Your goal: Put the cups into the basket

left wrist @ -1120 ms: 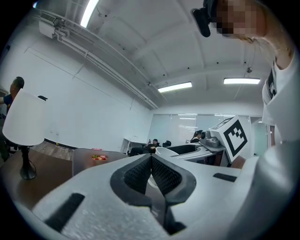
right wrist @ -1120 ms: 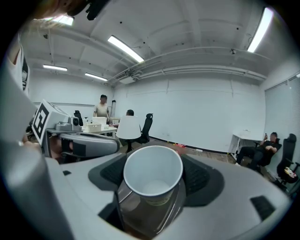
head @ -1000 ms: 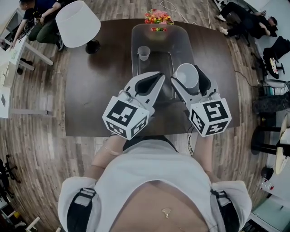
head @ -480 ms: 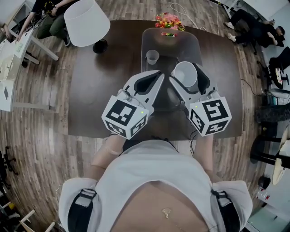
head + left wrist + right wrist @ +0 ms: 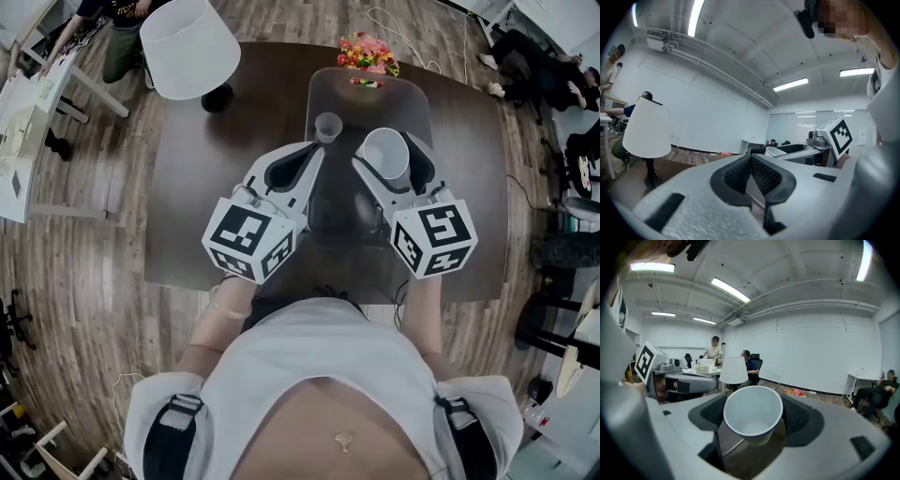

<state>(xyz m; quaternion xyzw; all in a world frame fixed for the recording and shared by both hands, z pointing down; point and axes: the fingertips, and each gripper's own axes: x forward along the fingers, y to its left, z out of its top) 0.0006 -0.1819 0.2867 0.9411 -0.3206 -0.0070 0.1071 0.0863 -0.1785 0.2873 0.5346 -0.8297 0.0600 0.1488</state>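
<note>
Wood-plank flooring surrounds a dark desk (image 5: 187, 187) in the head view. A white-shaded lamp (image 5: 187, 47) stands at its far left corner and a bunch of flowers (image 5: 367, 54) at the middle of its far edge. A translucent basket (image 5: 417, 98) runs from that far edge toward the desk's middle. A small clear cup (image 5: 328, 125) appears to stand inside it, by its left wall. The right hand-held gripper (image 5: 389, 148) is clamped on a white cup (image 5: 384, 161), mouth up, and the cup overlaps the right half of the basket. How high it rides above the basket floor I cannot tell. The left hand-held gripper (image 5: 314, 152) points at the basket's left wall beside the clear cup, jaws together.

From the left gripper view, the left hand-held gripper's (image 5: 751, 157) ribbed pads meet at their tips with nothing between them. The lamp (image 5: 647, 129) is off to the left, and the white cup (image 5: 775, 151) shows to the right.

From the right gripper view, the white cup (image 5: 752, 416) sits between the two pads of the right hand-held gripper (image 5: 753, 412), rim nearest the camera and its long axis roughly upright. People sit at a far desk behind the lamp (image 5: 733, 370).

Judging by this, the basket lies just below and ahead of the held cup. The right hand is the one placed to lower it and let go.
</note>
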